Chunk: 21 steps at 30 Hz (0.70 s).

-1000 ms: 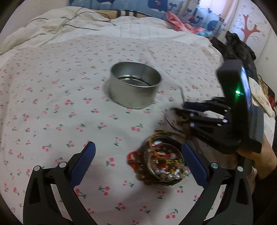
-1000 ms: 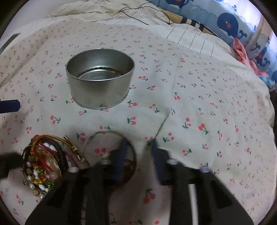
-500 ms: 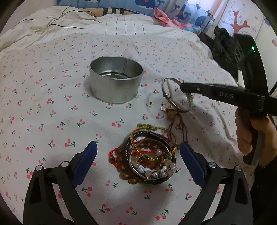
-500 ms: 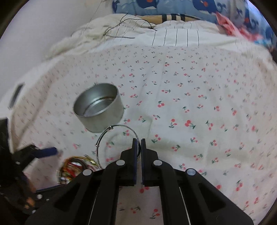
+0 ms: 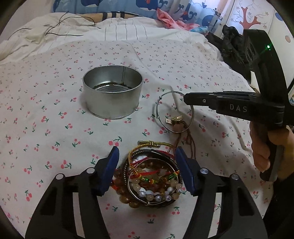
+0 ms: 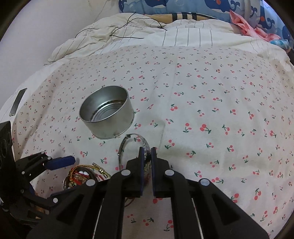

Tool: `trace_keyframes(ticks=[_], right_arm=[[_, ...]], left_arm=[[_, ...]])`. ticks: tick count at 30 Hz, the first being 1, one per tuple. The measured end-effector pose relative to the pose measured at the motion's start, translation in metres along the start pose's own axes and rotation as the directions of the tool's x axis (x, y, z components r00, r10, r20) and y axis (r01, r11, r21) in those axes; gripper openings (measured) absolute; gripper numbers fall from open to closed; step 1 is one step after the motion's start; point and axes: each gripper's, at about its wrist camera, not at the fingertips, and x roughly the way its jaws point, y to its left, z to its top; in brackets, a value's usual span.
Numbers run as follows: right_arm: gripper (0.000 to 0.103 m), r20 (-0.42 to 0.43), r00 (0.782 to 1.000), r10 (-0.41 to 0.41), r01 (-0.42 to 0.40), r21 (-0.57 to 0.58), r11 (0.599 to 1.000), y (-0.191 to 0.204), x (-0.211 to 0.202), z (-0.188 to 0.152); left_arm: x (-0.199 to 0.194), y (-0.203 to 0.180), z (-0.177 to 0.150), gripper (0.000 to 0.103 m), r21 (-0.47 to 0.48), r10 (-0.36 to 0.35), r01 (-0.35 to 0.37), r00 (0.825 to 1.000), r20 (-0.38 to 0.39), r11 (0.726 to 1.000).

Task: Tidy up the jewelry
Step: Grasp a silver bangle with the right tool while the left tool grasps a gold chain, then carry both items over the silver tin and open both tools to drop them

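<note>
An empty round metal tin (image 5: 112, 94) stands on the cherry-print bed sheet; it also shows in the right wrist view (image 6: 107, 114). My right gripper (image 6: 147, 151) is shut on a silver bangle (image 6: 145, 143) and holds it in the air just right of the tin. The bangle (image 5: 159, 108) has a small charm and a brown cord hanging from it. A pile of beaded and corded bracelets (image 5: 152, 176) lies on the sheet between the fingers of my left gripper (image 5: 147, 154), which is open around it. The pile also shows in the right wrist view (image 6: 82, 177).
A crumpled striped duvet (image 6: 128, 33) with a thin black cable lies behind the sheet. A dark phone (image 6: 18, 101) lies at the far left edge. Dark clothing (image 5: 231, 44) is heaped at the right, and whale-print pillows (image 5: 128, 7) are at the back.
My right gripper shut on the silver bangle and lifted it off the sheet. My left gripper moved forward so its open fingers now flank the bracelet pile.
</note>
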Motion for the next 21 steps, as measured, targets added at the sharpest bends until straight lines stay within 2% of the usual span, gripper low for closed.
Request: trace_keyframes(ticks=[2,3,5,6,7,13,16,21], right_arm=[[0.008,-0.001,1.000,0.002,-0.002,-0.002,1.000,0.001,0.000,-0.001],[0.008,-0.003,1.000,0.001,-0.001,-0.001,1.000,0.000,0.001,-0.001],[0.008,-0.006,1.000,0.000,0.000,0.000,1.000,0.000,0.002,-0.002],[0.008,-0.006,1.000,0.000,0.000,0.000,1.000,0.000,0.002,-0.002],[0.008,-0.007,1.000,0.000,0.000,0.001,1.000,0.000,0.002,-0.002],[0.008,-0.007,1.000,0.002,-0.002,0.009,1.000,-0.003,0.002,-0.001],[0.008,0.002,1.000,0.008,-0.008,0.020,1.000,-0.004,0.002,-0.002],[0.008,-0.004,1.000,0.010,-0.010,0.032,0.999,-0.006,0.004,-0.002]], left_arm=[[0.004,0.000,-0.001,0.032,0.008,0.032,-0.032,0.999,-0.015,0.999],[0.005,0.001,-0.002,0.027,0.012,0.049,-0.049,0.999,-0.014,0.999],[0.003,0.007,-0.001,0.009,-0.010,0.045,-0.046,0.999,-0.006,0.999],[0.002,0.011,-0.001,0.009,-0.029,0.027,-0.027,1.000,-0.007,0.999],[0.001,0.013,0.000,0.003,-0.037,0.026,-0.026,1.000,-0.002,0.999],[-0.018,0.019,0.007,0.003,-0.050,0.034,-0.031,0.997,0.066,0.998],[-0.029,0.032,0.014,0.003,-0.097,-0.009,0.018,0.996,0.094,0.995],[-0.027,0.052,0.017,0.002,-0.158,0.005,0.008,0.997,0.078,0.987]])
